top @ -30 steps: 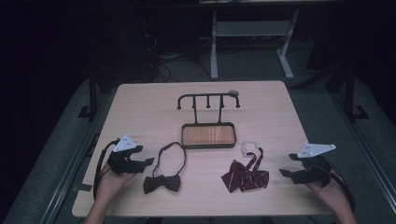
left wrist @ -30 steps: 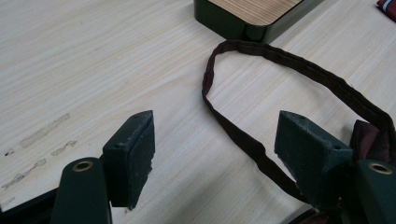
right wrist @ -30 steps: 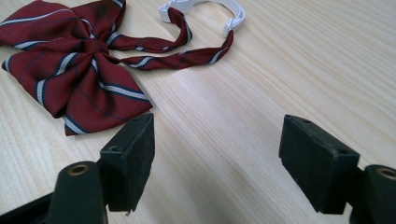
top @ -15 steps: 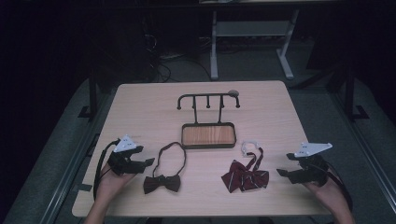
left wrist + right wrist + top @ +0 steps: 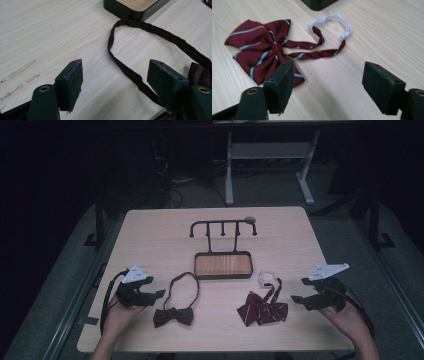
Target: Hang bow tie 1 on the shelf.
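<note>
A dark brown bow tie [image 5: 173, 316] lies on the wooden table [image 5: 150, 240] front left, its neck strap [image 5: 140, 50] looping toward the tray. My left gripper [image 5: 155, 295] stands open just left of it, the strap running between and under its jaws in the left gripper view. A red striped bow tie [image 5: 262, 311] [image 5: 262, 57] with a white elastic band [image 5: 332, 20] lies front right. My right gripper [image 5: 299, 290] is open a short way to its right, nothing between its jaws.
A dark tray with a wooden base [image 5: 222, 265] sits mid-table, with a black hook rack [image 5: 222, 227] standing behind it. A metal stand [image 5: 265, 155] and cables are on the floor beyond the table.
My right gripper has shifted slightly left toward the red bow tie. The left gripper and both ties have stayed put.
</note>
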Demonstrator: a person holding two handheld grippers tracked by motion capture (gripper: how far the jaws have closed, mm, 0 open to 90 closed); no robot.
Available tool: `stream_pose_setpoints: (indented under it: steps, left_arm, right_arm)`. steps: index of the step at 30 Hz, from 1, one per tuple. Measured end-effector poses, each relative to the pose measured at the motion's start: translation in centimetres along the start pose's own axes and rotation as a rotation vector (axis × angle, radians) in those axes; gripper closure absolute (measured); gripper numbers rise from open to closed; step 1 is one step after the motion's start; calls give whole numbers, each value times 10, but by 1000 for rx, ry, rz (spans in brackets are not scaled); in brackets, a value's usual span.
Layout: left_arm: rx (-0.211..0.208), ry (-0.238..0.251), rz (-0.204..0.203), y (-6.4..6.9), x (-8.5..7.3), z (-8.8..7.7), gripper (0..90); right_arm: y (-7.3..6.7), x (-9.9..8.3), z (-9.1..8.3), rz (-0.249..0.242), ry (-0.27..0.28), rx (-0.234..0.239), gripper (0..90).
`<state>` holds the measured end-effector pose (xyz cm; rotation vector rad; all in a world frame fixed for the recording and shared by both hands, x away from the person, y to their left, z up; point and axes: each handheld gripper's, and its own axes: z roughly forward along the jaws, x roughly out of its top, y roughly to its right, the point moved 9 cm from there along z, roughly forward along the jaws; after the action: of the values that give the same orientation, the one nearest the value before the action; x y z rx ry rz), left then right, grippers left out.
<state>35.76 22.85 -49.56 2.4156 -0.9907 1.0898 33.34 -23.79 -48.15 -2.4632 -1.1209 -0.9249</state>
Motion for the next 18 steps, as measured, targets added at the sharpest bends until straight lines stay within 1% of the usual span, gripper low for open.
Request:
stream_pose_setpoints:
  steps: [3,5,6,10,12,15,18]
  left_arm:
    - [0,0,2,0,0,0,289]
    - [0,0,4,-1,0,-1,289]
    - [0,0,4,-1,0,-1,289]
    - [0,-2,2,-1,0,0,289]
    - [0,-4,8,-2,0,0,289]
    - [0,-6,13,-2,-1,0,289]
    - [-1,-6,11,-1,0,0,289]
  right_arm:
    - [-1,6,2,-16,-15,2,246]
    - [-2,12,3,-20,-21,9,251]
    - [-2,12,3,-20,-21,9,251]
    - [-3,20,6,-30,-46,19,258]
    - [-3,22,6,-33,-51,18,259]
    - [-3,26,6,-45,-59,25,284]
    - [-3,30,7,-49,-64,29,290]
